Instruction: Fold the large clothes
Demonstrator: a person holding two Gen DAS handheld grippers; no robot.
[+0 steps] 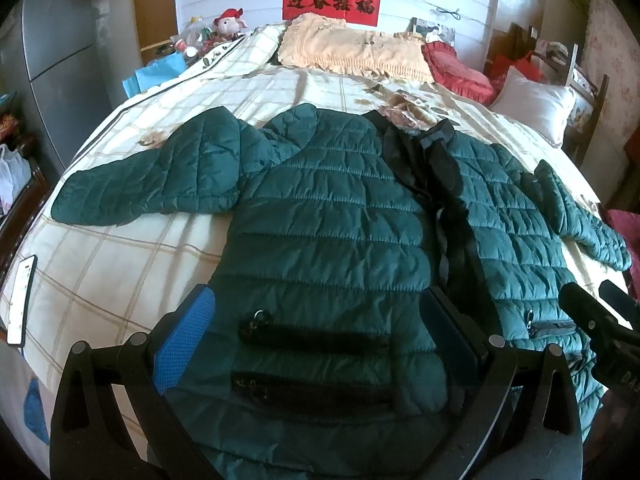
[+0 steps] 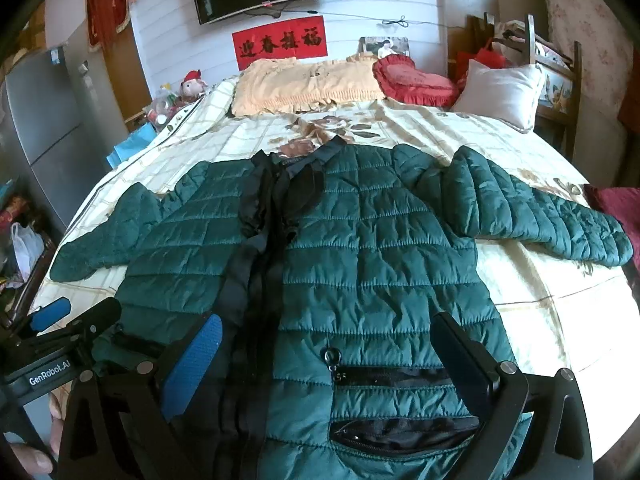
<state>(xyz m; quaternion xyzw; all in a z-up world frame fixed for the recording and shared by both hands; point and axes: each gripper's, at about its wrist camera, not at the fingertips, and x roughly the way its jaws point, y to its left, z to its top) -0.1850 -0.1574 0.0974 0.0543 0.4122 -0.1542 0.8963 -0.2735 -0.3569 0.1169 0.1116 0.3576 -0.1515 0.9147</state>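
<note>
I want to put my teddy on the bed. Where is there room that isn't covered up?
Bare bedspread lies under the jacket's right sleeve, and between its left sleeve and the phone. Another strip runs between collar and pillows. The middle is all jacket, and the headboard end is crowded.

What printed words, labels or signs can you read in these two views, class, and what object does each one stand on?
"迎春接福": black characters on the red banner on the wall behind the bed.
"GenRobot.AI": white lettering on the left gripper body, right wrist view.
White letters on the right gripper body, left wrist view: cut off, unreadable.
Collar label of the green quilted jacket: too blurred.
Sticker on the grey refrigerator: too small.
</note>
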